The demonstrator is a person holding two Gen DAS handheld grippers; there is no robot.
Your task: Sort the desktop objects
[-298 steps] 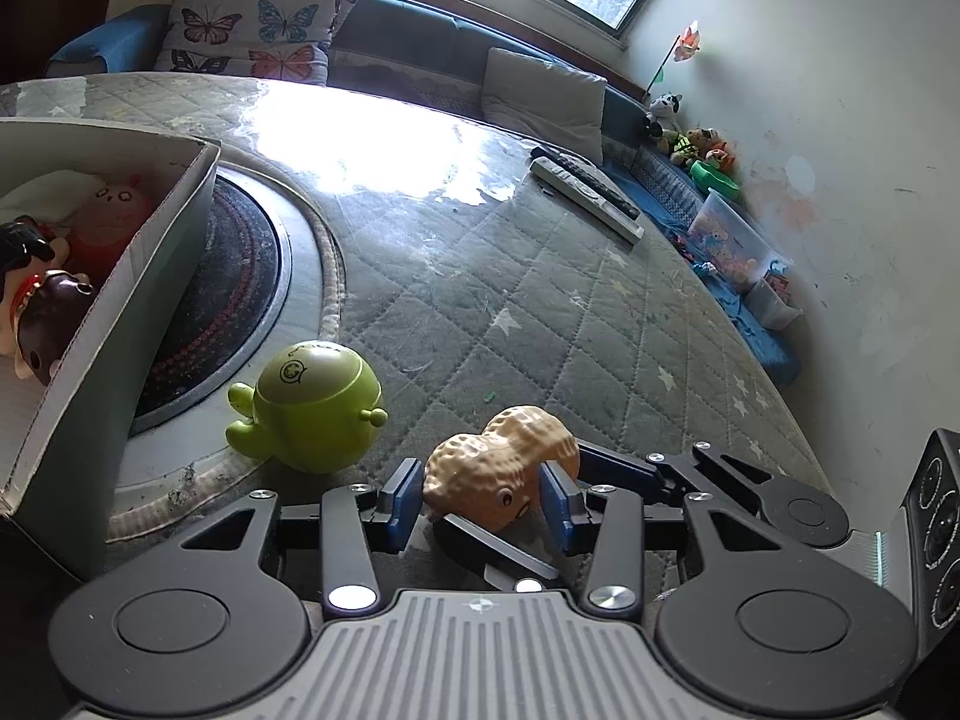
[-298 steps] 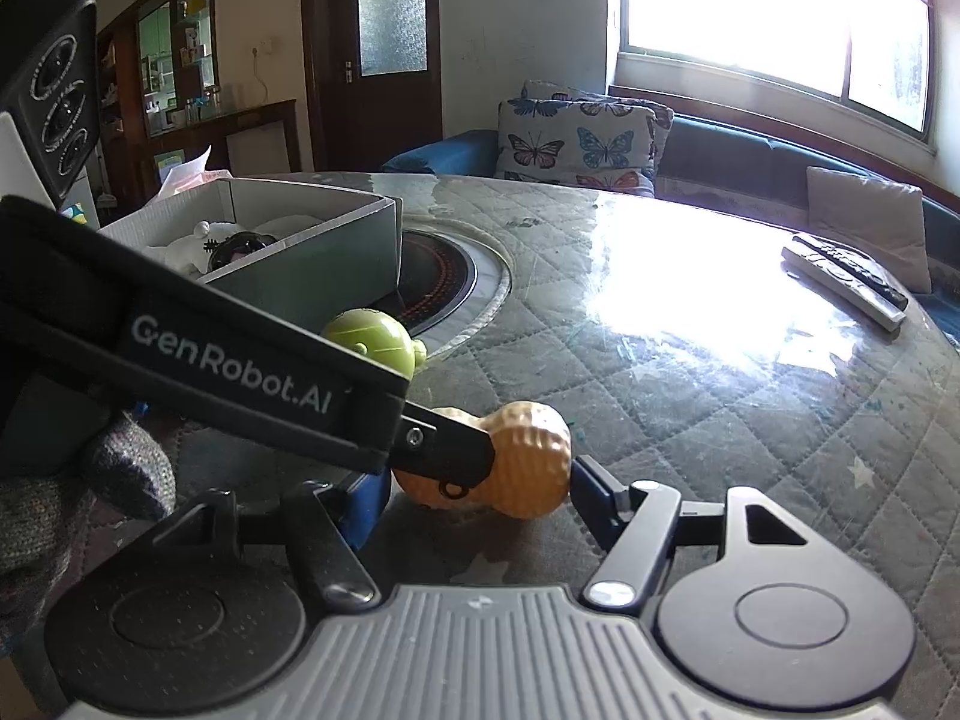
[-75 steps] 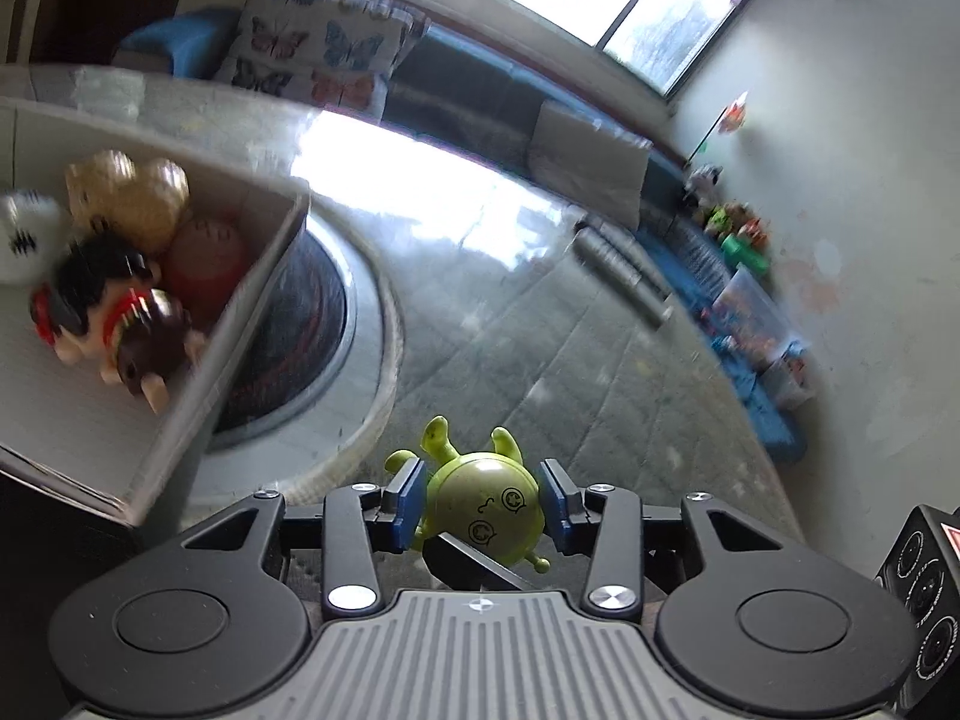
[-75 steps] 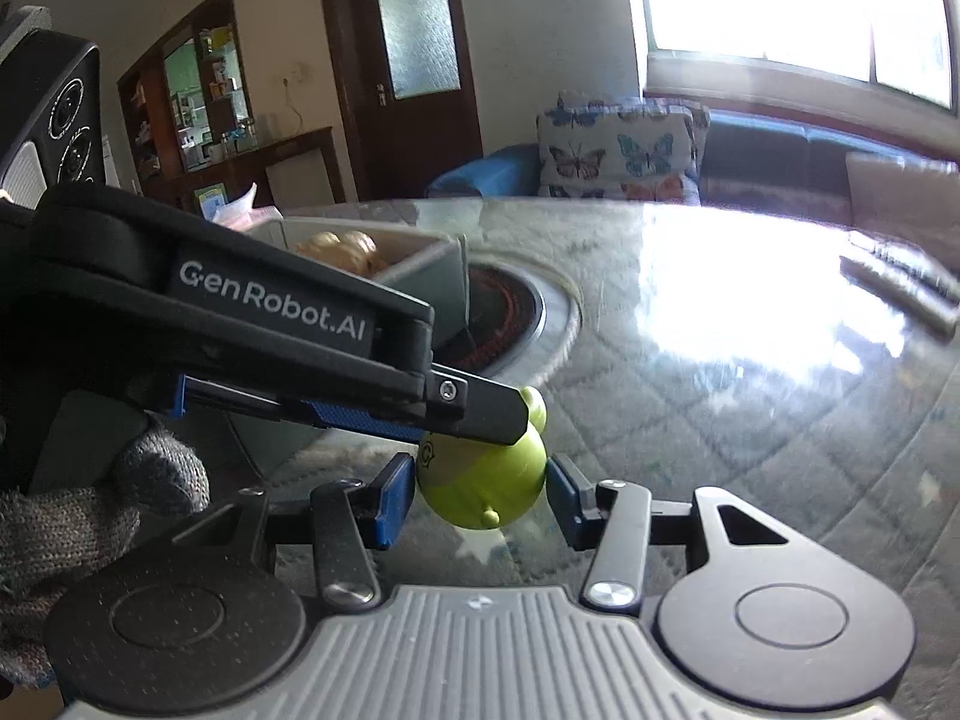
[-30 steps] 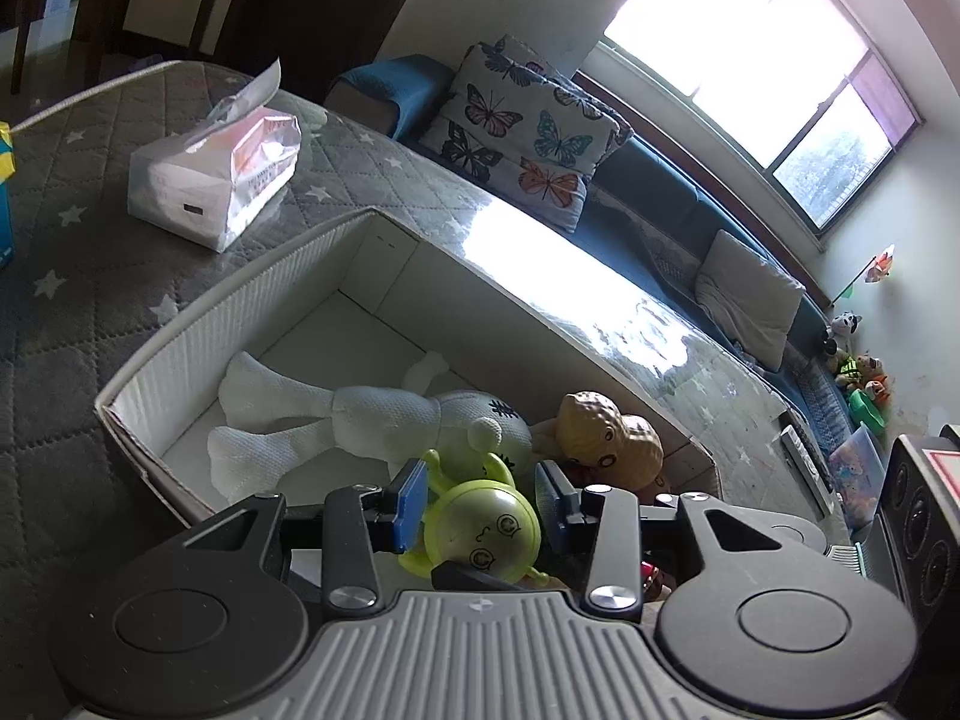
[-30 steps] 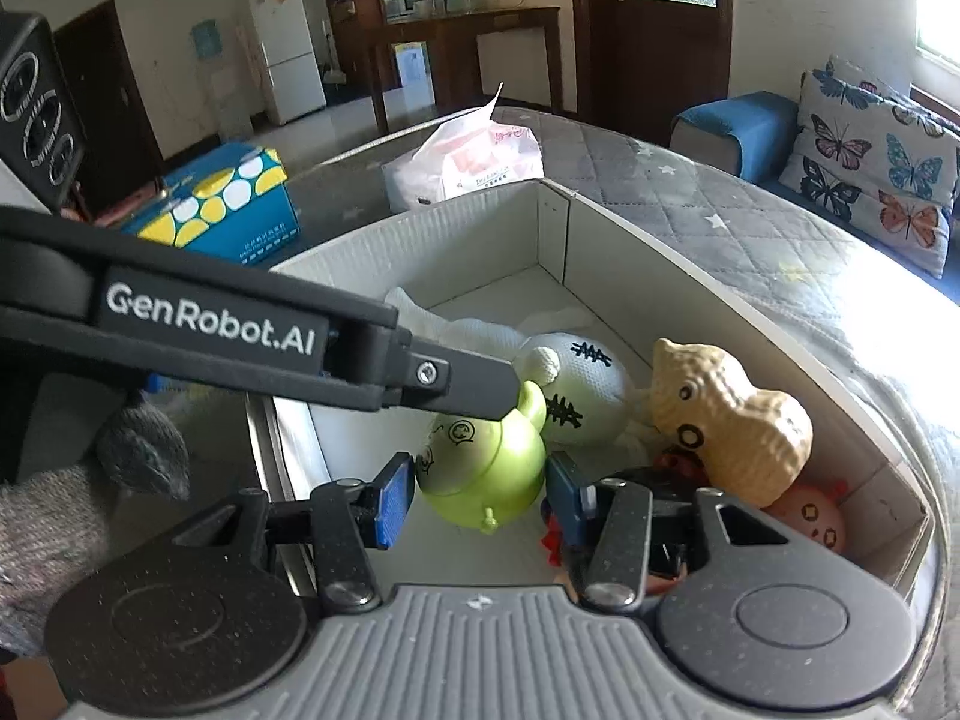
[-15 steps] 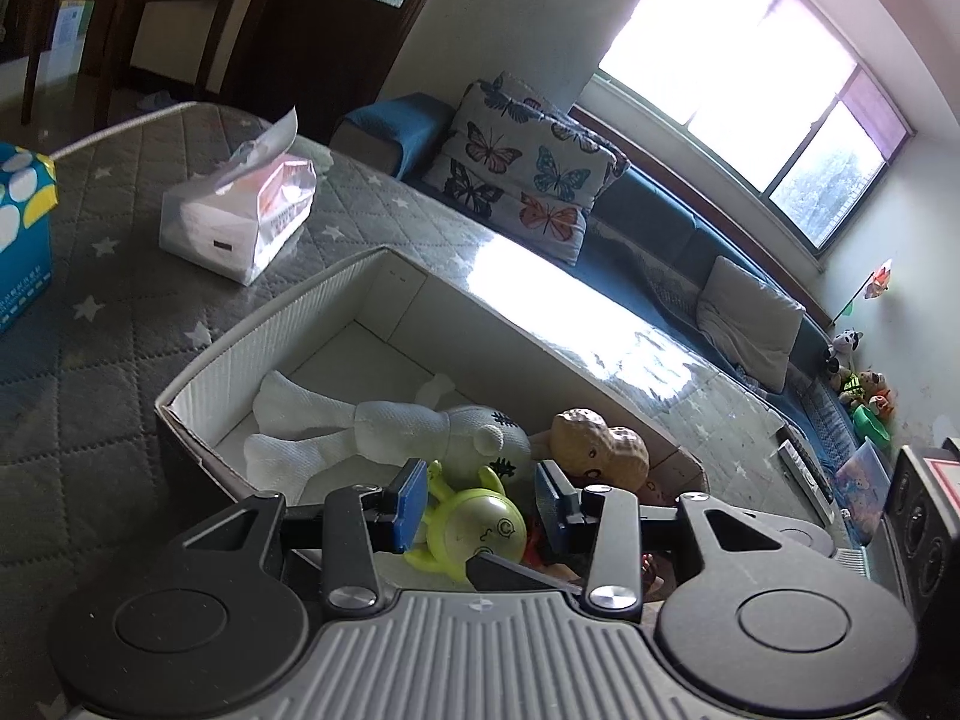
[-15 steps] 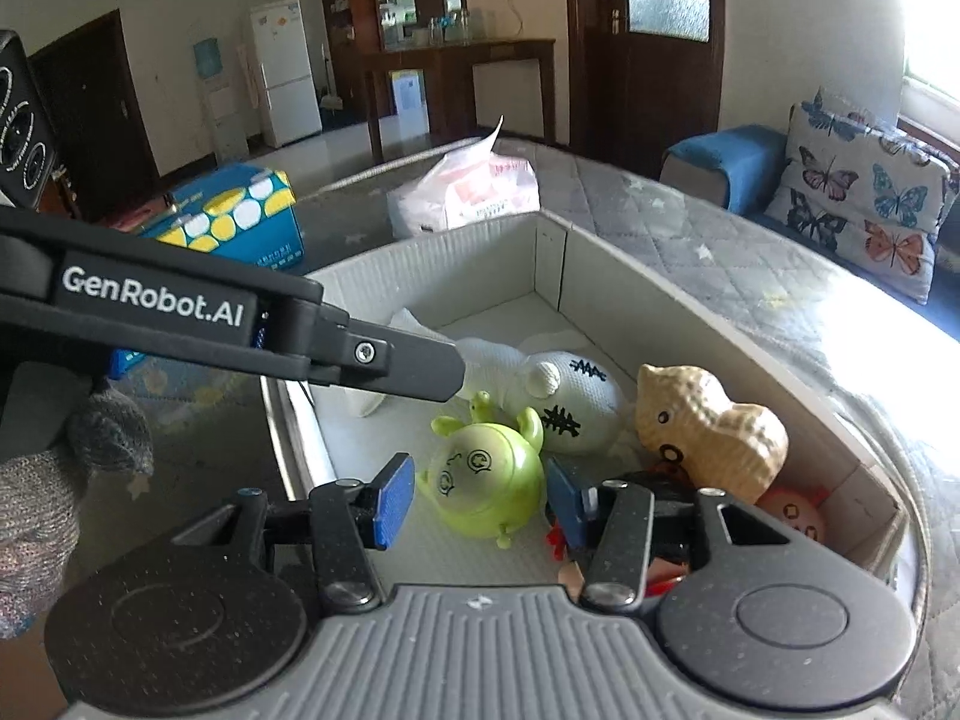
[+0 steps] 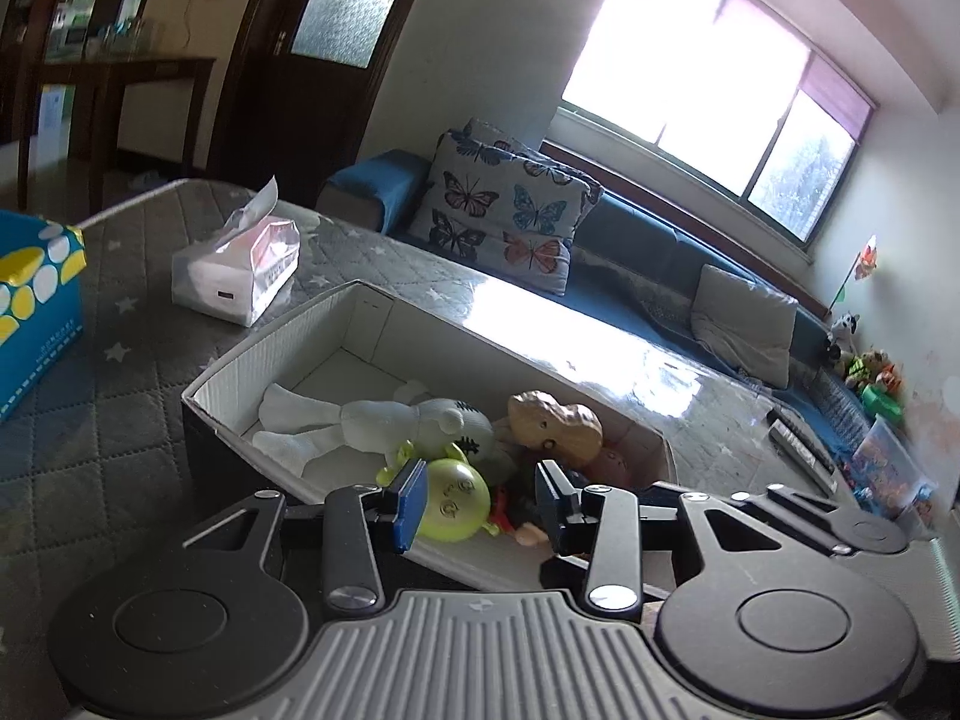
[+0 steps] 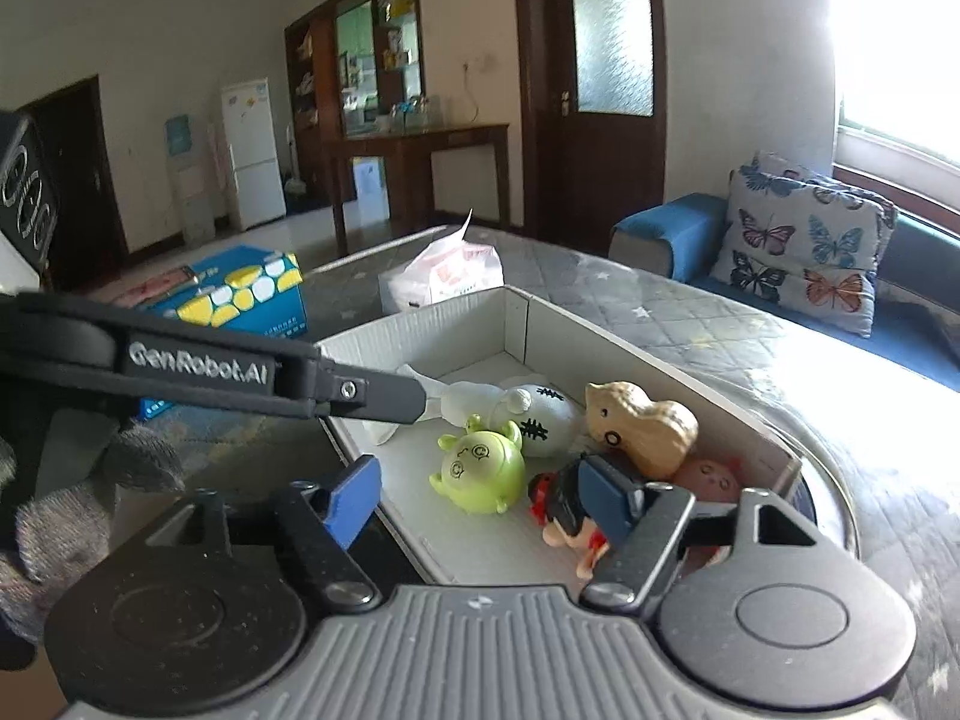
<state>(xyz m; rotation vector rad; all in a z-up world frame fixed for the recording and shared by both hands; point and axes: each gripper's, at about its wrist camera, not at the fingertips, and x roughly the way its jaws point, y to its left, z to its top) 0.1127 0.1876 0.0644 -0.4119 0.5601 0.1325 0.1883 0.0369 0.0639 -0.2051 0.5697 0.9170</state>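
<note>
Inside the white box (image 10: 660,360), the green toy (image 10: 480,471) lay released beside the peanut toy (image 10: 645,426). Right gripper (image 10: 480,495) jaws were opening, empty; left gripper (image 9: 477,504) stood half open, holding nothing. Good practice: withdraw both upward, clear of the box walls.

Right claw (image 10: 480,495): jaws opening, nothing between the blue pads.
Round green plastic toy (image 10: 480,468): lying in the white cardboard box (image 10: 420,330), free of both pads.
Beside it: white stitched plush doll (image 10: 540,411), tan peanut-shaped toy (image 10: 645,426).
Left claw's black finger (image 10: 366,393): reaching over the box's left wall.
</note>
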